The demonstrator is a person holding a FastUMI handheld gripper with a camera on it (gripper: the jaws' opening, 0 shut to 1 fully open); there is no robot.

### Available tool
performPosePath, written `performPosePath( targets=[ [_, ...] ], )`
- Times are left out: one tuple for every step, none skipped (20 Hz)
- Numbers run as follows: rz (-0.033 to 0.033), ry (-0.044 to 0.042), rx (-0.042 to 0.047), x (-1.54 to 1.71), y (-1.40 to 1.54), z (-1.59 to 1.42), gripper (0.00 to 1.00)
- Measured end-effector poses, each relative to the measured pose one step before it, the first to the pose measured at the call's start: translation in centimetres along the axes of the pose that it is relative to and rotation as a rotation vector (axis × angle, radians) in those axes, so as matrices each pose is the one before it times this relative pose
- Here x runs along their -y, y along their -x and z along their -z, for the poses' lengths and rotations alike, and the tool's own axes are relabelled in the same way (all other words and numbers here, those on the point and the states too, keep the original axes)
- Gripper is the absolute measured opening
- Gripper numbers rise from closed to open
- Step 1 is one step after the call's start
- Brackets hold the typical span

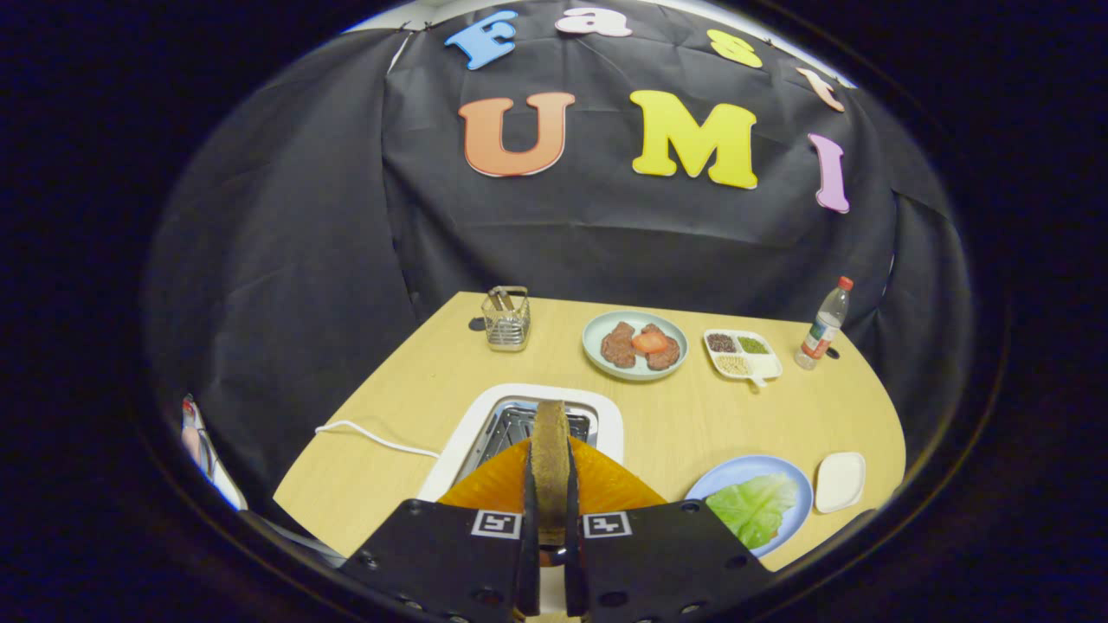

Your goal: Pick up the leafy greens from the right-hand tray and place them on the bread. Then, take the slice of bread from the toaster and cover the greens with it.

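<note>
Spreading under everything, the wooden surface carries the white toaster just ahead of the gripper, whose fingers are clamped on an upright slice of bread held edge-on above the toaster slot. Right of the fingers, the leafy greens lie on a blue plate.

The one view rides on the tool and looks forward and down along its two fingers, which close on a bread slice at lower centre. It sits high and near over the toaster, taking in the surface across the middle and the booth wall above
</note>
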State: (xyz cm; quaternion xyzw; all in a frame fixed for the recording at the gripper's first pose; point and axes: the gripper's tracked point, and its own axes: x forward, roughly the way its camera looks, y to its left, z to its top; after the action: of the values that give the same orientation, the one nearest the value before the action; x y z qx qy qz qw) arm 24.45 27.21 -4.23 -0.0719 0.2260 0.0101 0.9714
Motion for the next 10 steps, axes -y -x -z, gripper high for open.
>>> performPosePath(
  targets=[
    [0.0042,-0.00117,0.01918,0.121,0.6,-0.724,0.11],
    [-0.00241,-0.00463,0.00954,-0.182,0.427,-0.314,0.11],
    [-0.00854,-0.01113,0.00698,-0.212,0.51,-0.457,0.11],
    [-0.00578,-0.00888,0.01058,-0.12,0.651,-0.678,0.11],
    [0.00708,-0.00223,0.01492,0.186,0.513,-0.794,0.11],
    [0.00308,-0.00478,0.01718,0.2,0.509,-0.799,0.11],
    [-0.00413,-0.00532,0.01509,-0.008,0.453,-0.726,0.11],
    [-0.00213,-0.00459,0.0138,0.093,0.443,-0.619,0.11],
    [-0.00047,-0.00632,0.01153,0.219,0.519,-0.591,0.11],
    [-0.00166,-0.00774,0.01146,0.193,0.471,-0.507,0.11]
  ],
)
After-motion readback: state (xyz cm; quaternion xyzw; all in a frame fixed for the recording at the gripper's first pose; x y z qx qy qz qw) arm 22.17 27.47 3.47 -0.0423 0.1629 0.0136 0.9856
